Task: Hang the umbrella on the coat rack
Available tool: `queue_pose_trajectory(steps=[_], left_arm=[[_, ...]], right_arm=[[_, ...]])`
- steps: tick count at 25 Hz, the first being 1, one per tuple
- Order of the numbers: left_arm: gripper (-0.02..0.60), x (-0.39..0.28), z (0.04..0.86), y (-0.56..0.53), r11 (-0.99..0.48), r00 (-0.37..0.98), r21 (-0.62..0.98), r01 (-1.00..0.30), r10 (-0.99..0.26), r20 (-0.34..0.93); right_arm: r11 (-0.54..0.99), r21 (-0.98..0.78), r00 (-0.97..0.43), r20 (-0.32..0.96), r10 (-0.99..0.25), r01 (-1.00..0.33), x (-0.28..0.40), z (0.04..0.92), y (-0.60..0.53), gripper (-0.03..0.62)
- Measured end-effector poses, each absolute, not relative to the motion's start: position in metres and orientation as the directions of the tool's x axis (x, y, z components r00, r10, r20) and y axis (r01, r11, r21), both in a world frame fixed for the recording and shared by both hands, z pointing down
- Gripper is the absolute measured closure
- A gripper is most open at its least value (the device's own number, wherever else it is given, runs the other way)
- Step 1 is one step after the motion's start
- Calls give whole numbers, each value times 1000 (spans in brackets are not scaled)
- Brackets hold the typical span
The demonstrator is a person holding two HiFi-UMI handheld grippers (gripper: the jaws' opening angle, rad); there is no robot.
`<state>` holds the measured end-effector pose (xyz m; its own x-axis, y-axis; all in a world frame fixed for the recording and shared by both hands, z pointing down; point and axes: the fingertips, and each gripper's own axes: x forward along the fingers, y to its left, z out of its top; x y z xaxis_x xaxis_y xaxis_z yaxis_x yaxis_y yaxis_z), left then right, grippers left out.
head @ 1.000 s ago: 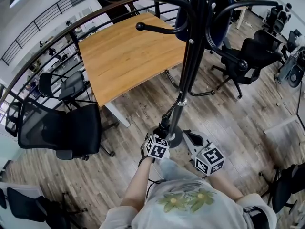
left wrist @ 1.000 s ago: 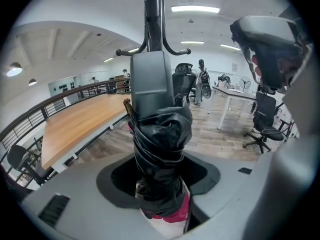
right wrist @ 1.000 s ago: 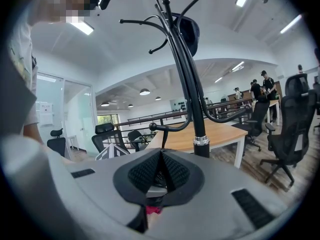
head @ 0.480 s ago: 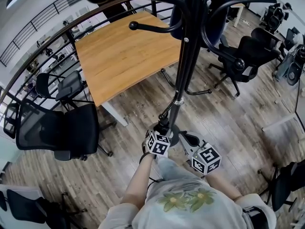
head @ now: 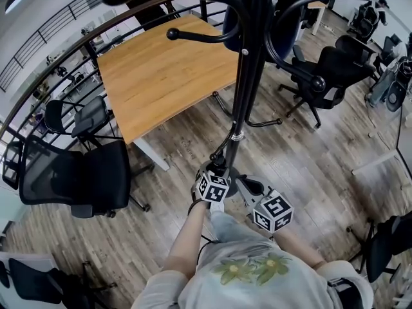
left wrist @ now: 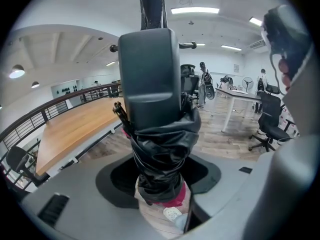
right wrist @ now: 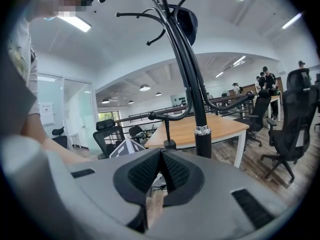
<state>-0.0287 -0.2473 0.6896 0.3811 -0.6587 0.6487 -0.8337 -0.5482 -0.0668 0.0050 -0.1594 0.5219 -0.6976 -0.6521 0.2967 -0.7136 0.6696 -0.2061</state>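
we hold folded black fabric umbrella [left wrist: 160,154] near black metal coat rack [head: 248,76] | left gripper [head: 217,172] pinches it, ready for hooking | right gripper [right wrist: 160,156] pressed together, empty, spare

Head cam: above the person, facing steeply down. The coat rack [head: 248,63] pole is close in front, the table [head: 161,69] & floor [head: 309,147] are further off. Cam on left gripper [head: 221,167]: looks along its jaws, with the umbrella [left wrist: 160,149] v. near, filling the centre. Cam on right gripper [head: 250,185]: faces the rack pole close up, table behind. All 3 share rack & table.
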Motion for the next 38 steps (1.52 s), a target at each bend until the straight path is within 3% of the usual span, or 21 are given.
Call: queue_pose_trajectory(steps=[6,12,21,26,32,35,38], left_arm=[[324,-27,694,-244,-562,399,-26,-826,-617,679],[261,-31,688,-234,-569,438,32,-821,-594,675],[262,-66,623,-214,-482,423,38,-875,-724,545],[326,-83,566,-203,-422,393,27,-906,-816,424],[466,-86,530,-187,-380,364,17,-925,-871,330],[578,-87,523,-182,-345,341,40,-938,-893,295],[578,-83,517,-173,-345,352,74,-936,-894,276]], right_arm=[[665,-196,-689,299,-660,-721,3,525,-167,589],[671,-189,-692,309,-653,-717,-5,529,-172,589],[664,-180,-682,315,-660,-725,-6,533,-173,589],[658,-180,-679,297,-672,-731,-5,529,-175,589],[666,-162,-683,255,-685,-728,-6,517,-172,589],[671,-158,-688,232,-687,-724,-6,510,-170,591],[677,-157,-694,218,-686,-719,-7,505,-166,591]])
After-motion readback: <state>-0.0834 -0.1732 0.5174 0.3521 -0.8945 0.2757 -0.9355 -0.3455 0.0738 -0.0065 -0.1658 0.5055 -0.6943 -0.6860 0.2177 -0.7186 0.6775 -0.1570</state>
